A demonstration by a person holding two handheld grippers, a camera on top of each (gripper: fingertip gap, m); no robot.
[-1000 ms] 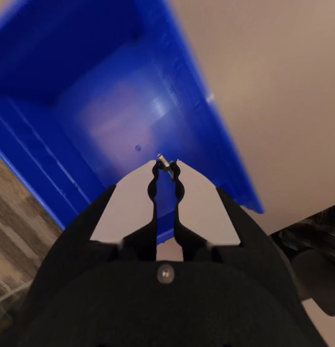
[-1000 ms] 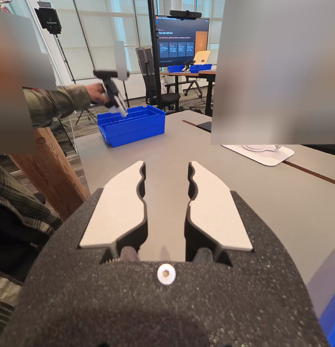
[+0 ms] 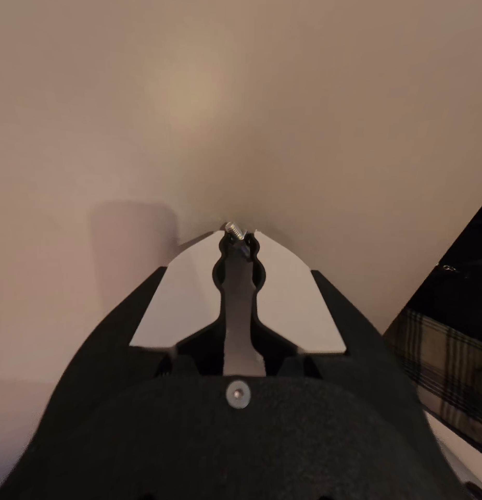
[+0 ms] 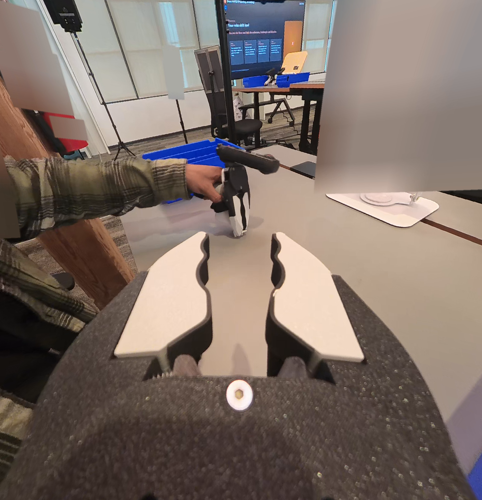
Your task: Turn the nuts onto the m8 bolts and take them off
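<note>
My left gripper [image 3: 238, 238] is shut on a silver bolt [image 3: 234, 231]. The threaded shank sticks out past the fingertips, slanting up and left, close above the grey table [image 3: 234, 108]. In the right wrist view the left gripper [image 4: 240, 233] points down with its tips at the table, just ahead of my right fingertips. My right gripper [image 4: 238, 238] is open and empty, hovering over the table [image 4: 342, 270]. No nut shows in either view.
A blue bin [image 4: 185, 155] sits on the far left part of the table, behind the person's plaid sleeve [image 4: 85, 186]. A white pad [image 4: 383, 208] lies at the right. A wooden post [image 4: 80, 251] stands at the table's left edge. About 35 cm separates my left fingertips from my right.
My left gripper has carried the bolt out of the blue bin and down to the table in front of my right gripper. The right gripper stays open in about the same place.
</note>
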